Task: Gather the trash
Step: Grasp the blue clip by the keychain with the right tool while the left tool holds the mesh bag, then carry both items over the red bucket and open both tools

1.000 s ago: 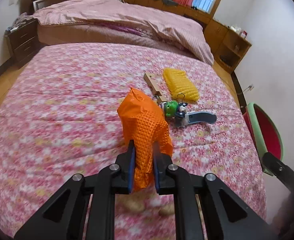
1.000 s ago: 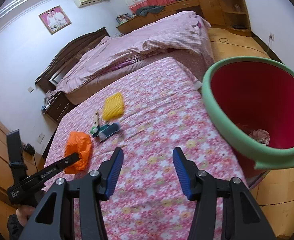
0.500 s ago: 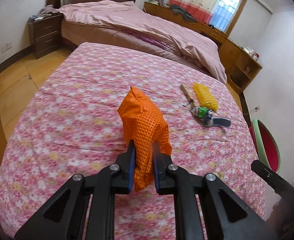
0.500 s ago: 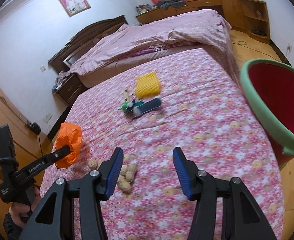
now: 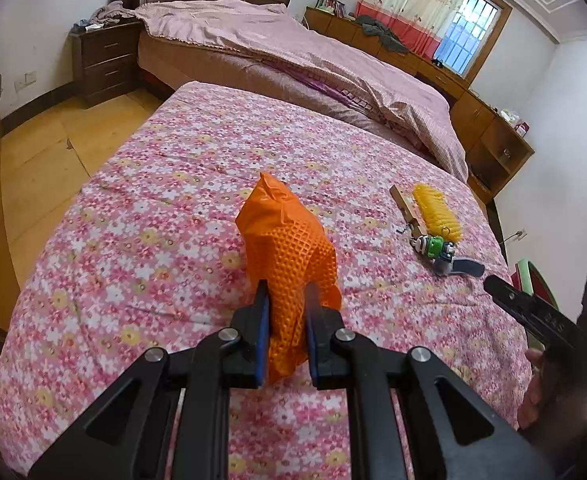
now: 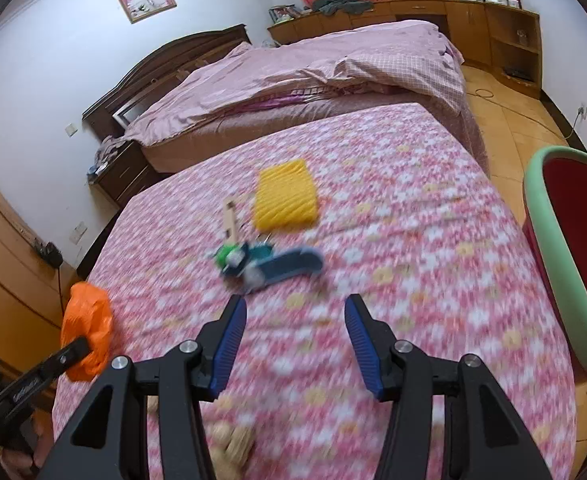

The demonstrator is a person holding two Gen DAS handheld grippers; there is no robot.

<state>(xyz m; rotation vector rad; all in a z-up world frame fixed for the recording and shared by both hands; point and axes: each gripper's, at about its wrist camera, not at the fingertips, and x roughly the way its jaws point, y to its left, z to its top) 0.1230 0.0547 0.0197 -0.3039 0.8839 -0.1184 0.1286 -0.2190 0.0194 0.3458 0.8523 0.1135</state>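
Floral pink bedspread (image 5: 173,208): left claw (image 5: 286,312) pinching crumpled orange textured glove (image 5: 289,252); right claw (image 6: 295,334) gaping empty; red green-rimmed bin (image 6: 565,256) sitting right of it.

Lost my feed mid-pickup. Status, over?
Left gripper shut on orange bag, held above bedspread. Right gripper open, empty. Bin at right; toy between.

Bedspread: I see a pink floral bedspread (image 5: 181,216) across the near bed.
Sponge: yellow sponge (image 6: 285,196) lies on it, just beside a wooden stick (image 6: 230,220).
Toy: green toy (image 5: 433,245) near the stick's end.
Nightstand: dark wood nightstand (image 5: 105,60) beside the far bed.
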